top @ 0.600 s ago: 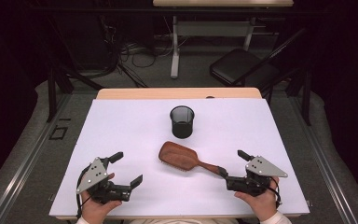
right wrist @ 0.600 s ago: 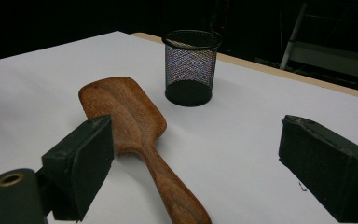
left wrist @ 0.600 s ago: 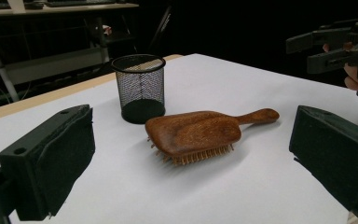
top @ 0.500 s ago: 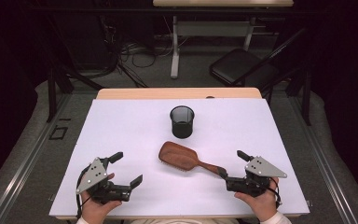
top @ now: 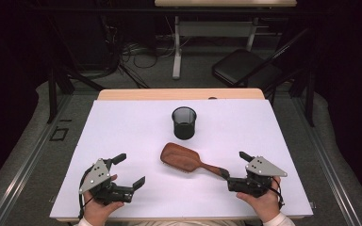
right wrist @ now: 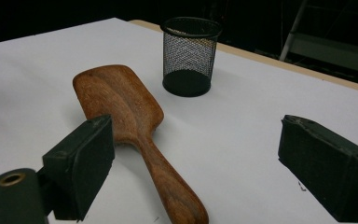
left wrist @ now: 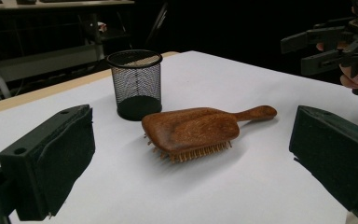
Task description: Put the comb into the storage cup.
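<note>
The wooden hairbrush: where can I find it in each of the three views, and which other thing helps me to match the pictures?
High view: the hairbrush lies at the centre of the white table, handle toward the right gripper.
Left gripper view: middle of the picture, bristles down, handle pointing right.
Right gripper view: left of centre, handle running to the bottom edge.
Shared landmark: the black mesh cup, standing just beyond the brush head.
</note>
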